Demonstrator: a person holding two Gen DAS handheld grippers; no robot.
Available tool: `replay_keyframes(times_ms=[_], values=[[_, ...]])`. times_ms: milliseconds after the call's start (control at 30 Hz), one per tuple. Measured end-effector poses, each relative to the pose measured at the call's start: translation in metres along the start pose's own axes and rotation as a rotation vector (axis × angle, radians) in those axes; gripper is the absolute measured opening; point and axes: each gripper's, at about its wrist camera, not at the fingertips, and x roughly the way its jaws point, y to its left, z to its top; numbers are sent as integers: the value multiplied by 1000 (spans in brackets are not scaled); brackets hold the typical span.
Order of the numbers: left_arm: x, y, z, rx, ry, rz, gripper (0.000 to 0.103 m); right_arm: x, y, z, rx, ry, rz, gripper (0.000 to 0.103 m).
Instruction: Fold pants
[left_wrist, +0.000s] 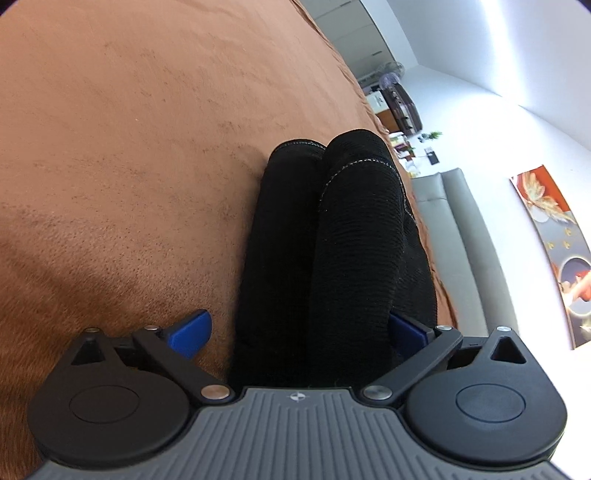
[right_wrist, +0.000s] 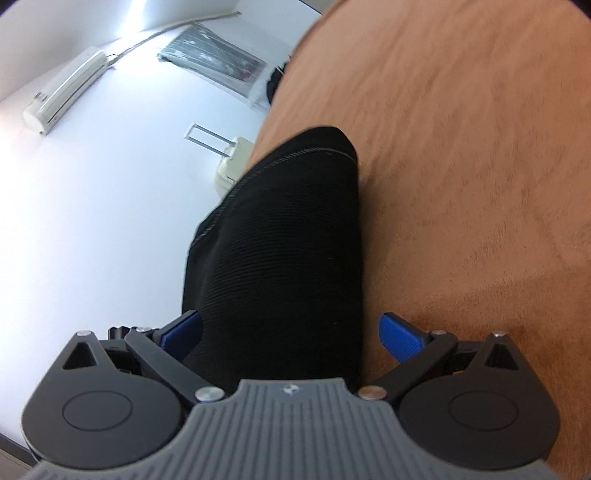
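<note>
Both tools, left and right, stand wide open around the black pants on the brown blanket, gripping nothing.

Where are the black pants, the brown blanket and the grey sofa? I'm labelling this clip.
black pants (left_wrist: 354, 229): left wrist view, on the ribbed fabric of the upper leg.
brown blanket (left_wrist: 147, 147): left wrist view, on bare plush surface.
grey sofa (left_wrist: 461, 229): left wrist view, on its backrest.
</note>
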Motion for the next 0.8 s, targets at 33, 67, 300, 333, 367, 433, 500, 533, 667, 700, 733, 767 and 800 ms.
replay_keyframes(times_ms=[33,67,300,333,367,433,500,533,667,700,733,767,800], values=[[2,1,1,2,7,-8,103,5,-3,2,14,12,2,98],[3,2,3,6,15,-15,103,9,-5,3,27,26,9,98],[12,-1,9,42,76,-31,103,41,-20,10,104,68,95,98],[13,-1,9,45,83,-34,103,43,-21,11,110,68,104,98],[14,-1,10,49,90,-38,103,45,-22,12,114,71,115,98],[17,-1,11,57,98,-46,103,50,-22,15,121,84,134,98],[21,-2,12,65,105,-53,103,55,-21,18,122,94,143,98],[22,-2,12,68,107,-55,103,56,-20,19,123,98,147,98],[26,-6,11,80,116,-63,103,62,-18,22,124,109,154,98],[27,-6,10,83,120,-66,103,63,-17,22,123,111,154,98],[28,-7,11,85,123,-69,103,68,-22,29,121,113,154,98],[29,-8,11,86,126,-72,103,69,-21,29,119,115,153,98],[30,-8,11,86,129,-75,103,70,-20,29,117,116,152,98]])
